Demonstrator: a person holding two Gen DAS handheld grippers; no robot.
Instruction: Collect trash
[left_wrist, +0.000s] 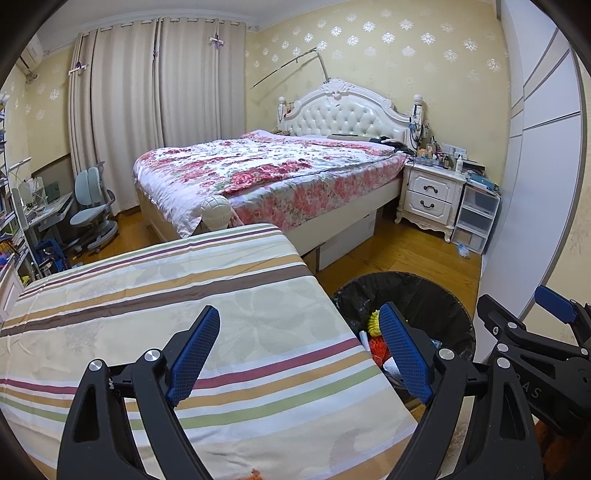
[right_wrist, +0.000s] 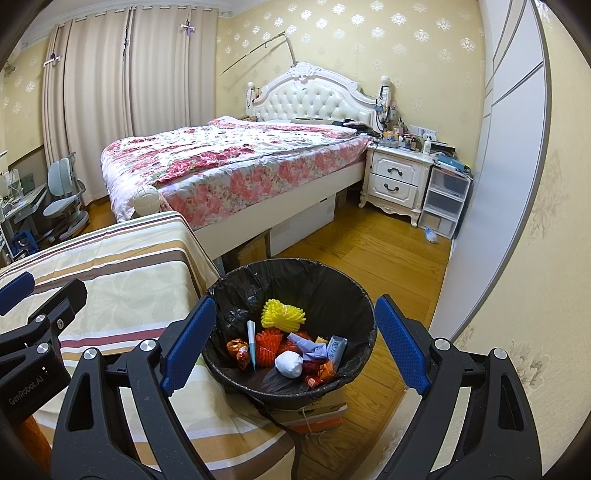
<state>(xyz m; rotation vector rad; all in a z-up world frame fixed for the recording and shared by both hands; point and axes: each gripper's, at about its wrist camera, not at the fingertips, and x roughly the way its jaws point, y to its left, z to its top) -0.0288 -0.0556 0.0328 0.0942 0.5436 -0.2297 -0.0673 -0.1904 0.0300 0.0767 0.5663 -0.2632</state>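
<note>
While both tools stand with their blue pads spread wide and nothing between them, the left tool (left_wrist: 299, 350) hovers over a counter (left_wrist: 147, 295) draped in a striped cloth of cream, brown, maroon and green, with its right-hand finger reaching past the cloth's edge over a trash bin (left_wrist: 447, 306). The right tool (right_wrist: 291, 341) hangs just beside it, above the bin, which shows between its two fingers.

That trash bin (right_wrist: 354, 295) stands close against the counter's right edge and is lined with a black bag. Lying in its bottom are a yellow foam fruit net (right_wrist: 282, 314), an orange foam net (right_wrist: 267, 343), a pale teal pen (right_wrist: 252, 343) standing on end, a white crumpled paper ball (right_wrist: 289, 363), a bluish crumpled scrap (right_wrist: 308, 345), a small grey-blue packet (right_wrist: 336, 347) and several red and orange wrappers (right_wrist: 238, 350). The bin rests on a flat cardboard box (right_wrist: 317, 411) on the wooden floor (right_wrist: 369, 243).

Beyond the counter stands a large bed (right_wrist: 236, 158) with a pink floral quilt and a white tufted headboard. To its right is a white nightstand (right_wrist: 397, 175) crowded with small items, then clear plastic drawers (right_wrist: 445, 201). Beige curtains (right_wrist: 110, 92) hang at the left.
</note>
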